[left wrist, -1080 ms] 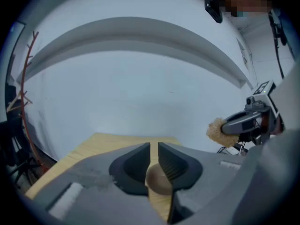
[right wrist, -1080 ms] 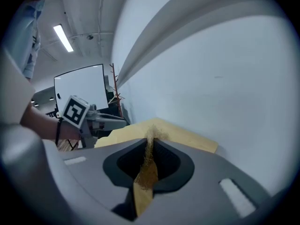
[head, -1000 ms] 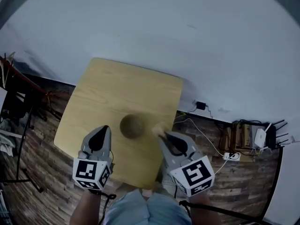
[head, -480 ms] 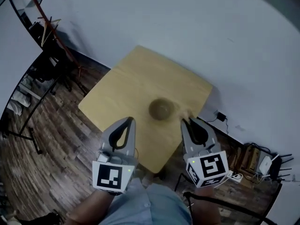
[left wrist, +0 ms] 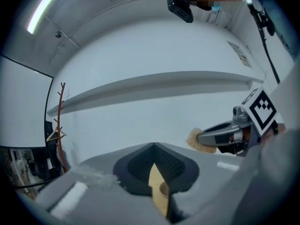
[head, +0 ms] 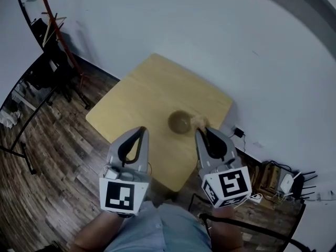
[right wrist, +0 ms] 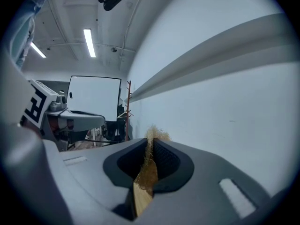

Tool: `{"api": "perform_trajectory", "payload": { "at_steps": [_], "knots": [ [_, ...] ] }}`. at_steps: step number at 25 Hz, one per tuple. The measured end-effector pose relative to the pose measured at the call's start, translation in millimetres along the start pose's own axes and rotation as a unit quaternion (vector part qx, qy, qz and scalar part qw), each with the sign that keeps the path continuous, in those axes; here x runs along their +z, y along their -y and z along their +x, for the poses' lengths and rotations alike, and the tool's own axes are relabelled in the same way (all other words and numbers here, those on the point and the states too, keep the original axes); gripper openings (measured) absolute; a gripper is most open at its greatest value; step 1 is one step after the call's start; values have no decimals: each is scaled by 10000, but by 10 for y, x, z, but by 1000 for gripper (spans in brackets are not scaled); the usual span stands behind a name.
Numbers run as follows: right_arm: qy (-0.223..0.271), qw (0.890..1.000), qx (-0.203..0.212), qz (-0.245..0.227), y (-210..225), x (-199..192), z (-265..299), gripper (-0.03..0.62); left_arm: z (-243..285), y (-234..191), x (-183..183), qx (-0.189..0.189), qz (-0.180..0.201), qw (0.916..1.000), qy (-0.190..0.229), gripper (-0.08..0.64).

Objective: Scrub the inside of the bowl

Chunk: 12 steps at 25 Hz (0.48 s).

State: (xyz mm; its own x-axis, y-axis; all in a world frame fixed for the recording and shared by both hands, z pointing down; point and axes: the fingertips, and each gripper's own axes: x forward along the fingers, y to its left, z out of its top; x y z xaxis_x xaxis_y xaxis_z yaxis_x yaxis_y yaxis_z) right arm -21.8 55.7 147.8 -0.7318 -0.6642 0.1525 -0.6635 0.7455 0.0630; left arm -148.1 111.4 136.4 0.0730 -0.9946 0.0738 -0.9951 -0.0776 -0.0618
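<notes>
Wooden table (head: pixel 152 93) by white wall (head: pixel 210 35): bowl (head: pixel 180 121), right gripper (head: pixel 203 132) clamps scrubber (head: pixel 199 121).

We see the bowl (head: pixel 180 122), small, round and dull olive-brown, standing upright with its mouth open to the top on the light wooden table (head: pixel 142 93). It sits toward the table's right side, closer to the near edge than to the far corner. Its hollow looks dark, and we cannot make out anything inside it. Just to its right is the scrubber (head: pixel 200 121), a pale tan, fibrous tuft with a frayed edge, pinched between the closed jaws of the right gripper (head: pixel 201 131). In the right gripper view its fibres stick out past the jaw tips. We cannot tell whether it touches the bowl's rim or only lies beside it.
</notes>
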Motion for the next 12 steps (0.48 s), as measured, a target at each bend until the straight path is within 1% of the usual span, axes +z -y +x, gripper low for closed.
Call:
{"api": "perform_trajectory", "payload": {
  "at_steps": [3, 6, 9, 12],
  "knots": [
    [26, 9998, -89, -166, -143, 107, 32, 43, -71, -121, 21, -95, -157, 9998, 102, 20],
    [29, 9994, -206, -266, -233, 157, 39, 43, -128, -220, -23, -173, -237, 9995, 117, 20],
    [29, 9990, -285, -331, -299, 192, 41, 43, -167, -297, -29, -227, -236, 9993, 183, 20],
    [31, 9986, -278, -444, -397, 228, 61, 43, -231, -361, 13, -242, -207, 9988, 371, 20]
  ]
}}
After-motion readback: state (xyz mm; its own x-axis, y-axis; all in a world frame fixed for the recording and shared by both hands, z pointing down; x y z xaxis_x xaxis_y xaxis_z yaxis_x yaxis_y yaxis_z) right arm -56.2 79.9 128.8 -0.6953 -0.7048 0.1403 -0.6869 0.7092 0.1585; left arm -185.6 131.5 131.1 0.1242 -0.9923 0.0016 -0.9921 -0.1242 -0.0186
